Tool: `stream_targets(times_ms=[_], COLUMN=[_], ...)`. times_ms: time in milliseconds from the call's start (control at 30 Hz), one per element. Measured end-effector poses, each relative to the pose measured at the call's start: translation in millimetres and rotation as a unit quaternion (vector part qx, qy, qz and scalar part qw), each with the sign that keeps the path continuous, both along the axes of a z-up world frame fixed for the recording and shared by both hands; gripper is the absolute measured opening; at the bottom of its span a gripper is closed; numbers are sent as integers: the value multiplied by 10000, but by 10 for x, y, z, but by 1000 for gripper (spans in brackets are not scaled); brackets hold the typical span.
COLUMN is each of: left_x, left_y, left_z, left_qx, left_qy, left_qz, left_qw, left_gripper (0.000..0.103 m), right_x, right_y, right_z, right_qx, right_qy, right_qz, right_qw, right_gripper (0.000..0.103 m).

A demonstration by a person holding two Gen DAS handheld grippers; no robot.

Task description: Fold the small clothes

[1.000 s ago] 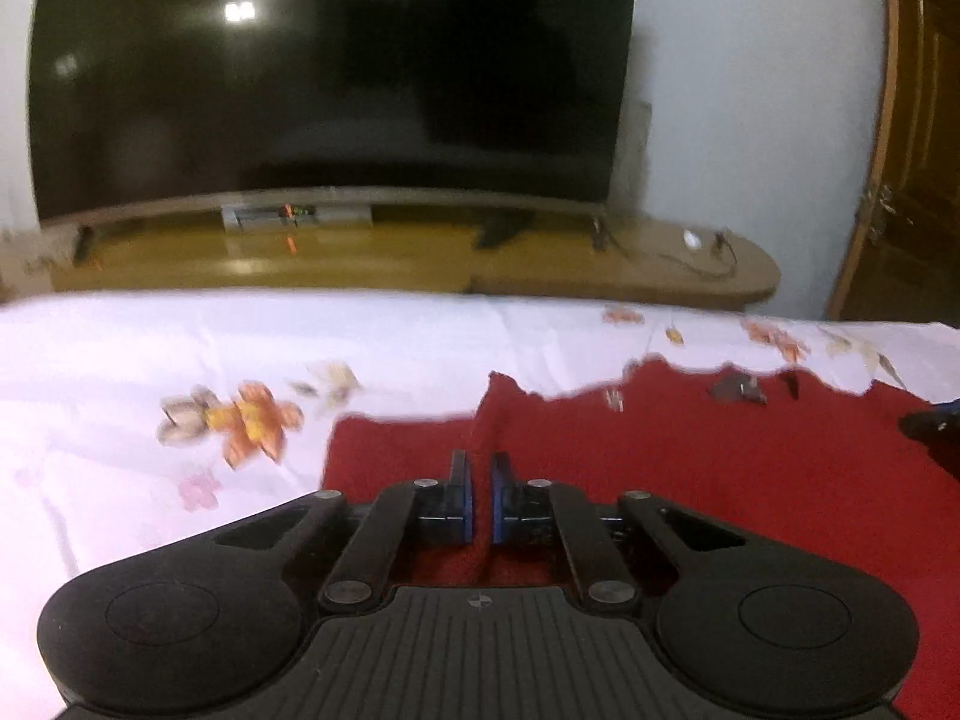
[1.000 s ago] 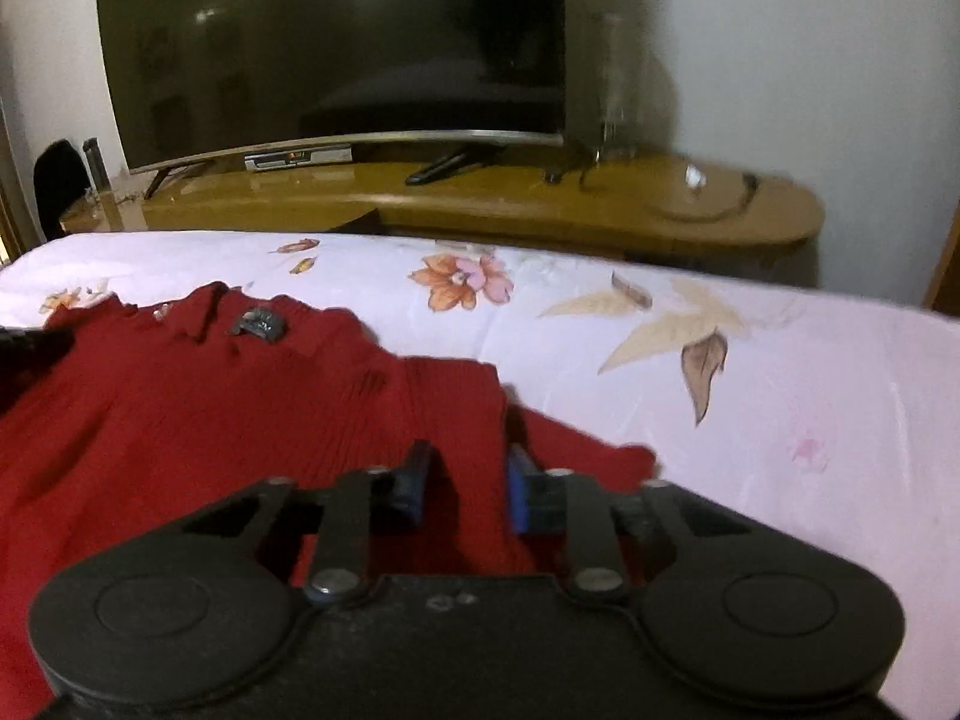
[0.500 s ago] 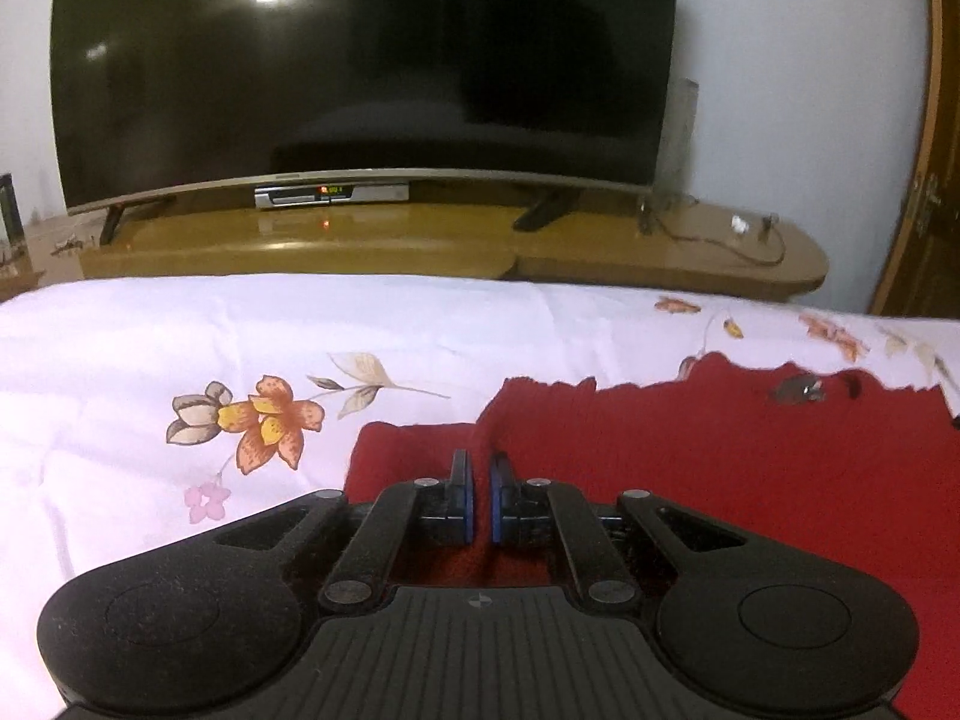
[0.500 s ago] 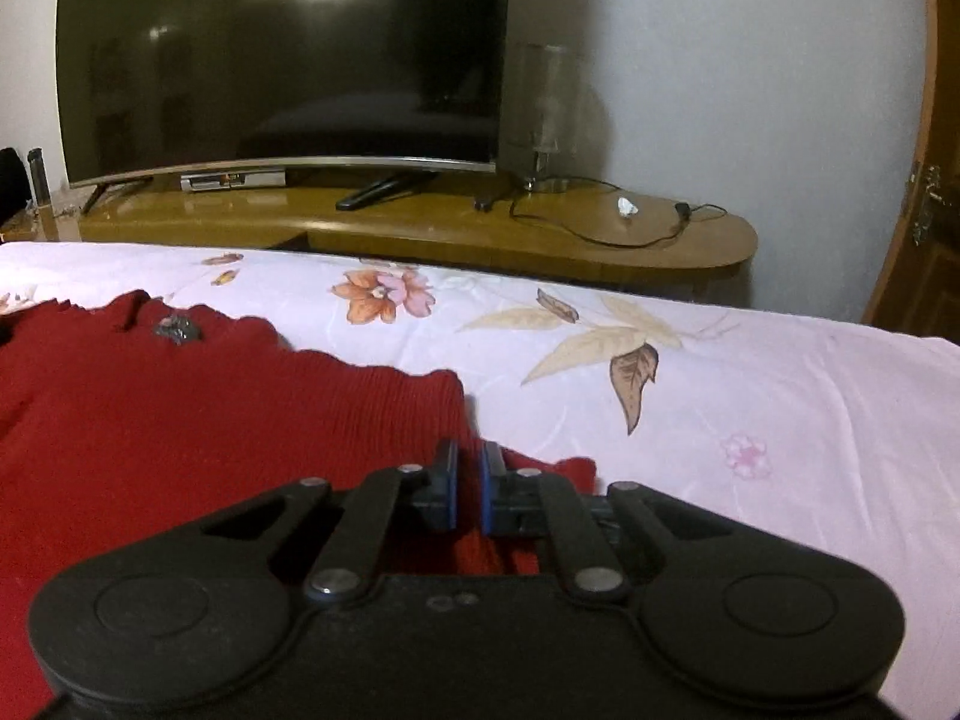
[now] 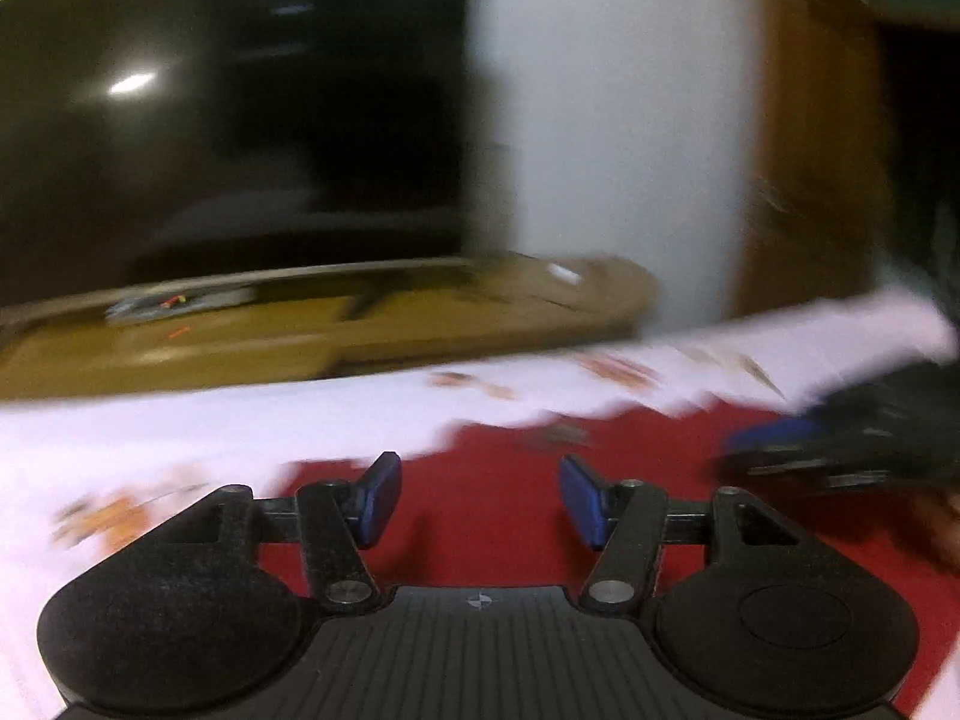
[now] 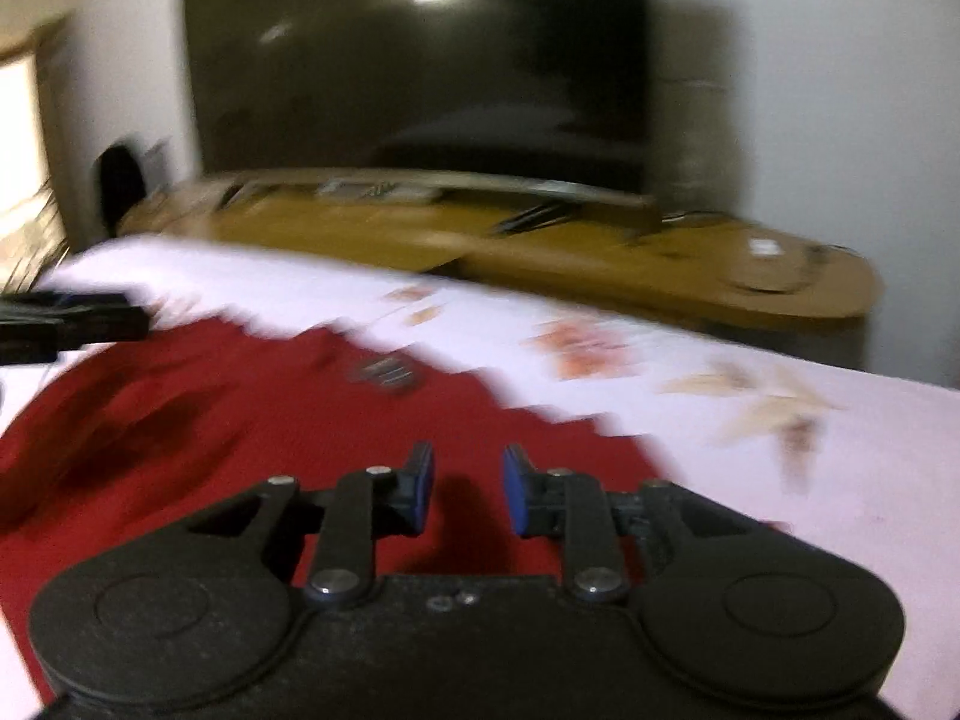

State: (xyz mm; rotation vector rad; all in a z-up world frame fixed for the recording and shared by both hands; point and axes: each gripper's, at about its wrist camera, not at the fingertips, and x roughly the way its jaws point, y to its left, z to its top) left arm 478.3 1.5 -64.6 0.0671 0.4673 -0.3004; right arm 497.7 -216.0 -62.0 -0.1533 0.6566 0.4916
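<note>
Both claws opening, nothing gripped — left claw, right claw. Red sweater lies flat just beneath both, on the bed — long axis between them.

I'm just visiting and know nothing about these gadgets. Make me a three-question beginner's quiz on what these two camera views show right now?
1. True or false: the left gripper is clamped on the red garment.
2. What does the red garment lie on? A) the wooden TV stand B) a white floral sheet C) the floor
3. Fill in: behind the bed stands a large dark ____.

Key: 1 false, both grippers' jaws are opening, nothing pinched; 2 B; 3 television.
</note>
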Motion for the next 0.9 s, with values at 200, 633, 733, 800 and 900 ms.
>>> stream_targets(times_ms=[200,633,733,800,900], left_x=[394,-382,-414,-378,-466], left_y=[12,192,-150,-159,141], left_z=[-369,-12,-114,-216,-301], left_qx=[-35,-390,65,250,188], left_qy=[855,391,399,687,734], left_qz=[415,517,251,479,855], left_qw=[9955,9971,9989,9962,9935], left_gripper=[85,85,84,84,84], right_x=[260,-342,-574,-633,-648], right_y=[96,-77,273,474,325], right_z=[-250,115,71,-65,-179], right_qx=[-529,218,32,-431,-394], right_qy=[-187,-283,-313,-277,-119], right_qz=[-581,-188,257,262,-11], right_qw=[9967,9992,9992,9983,9992], right_gripper=[38,45,45,41,45])
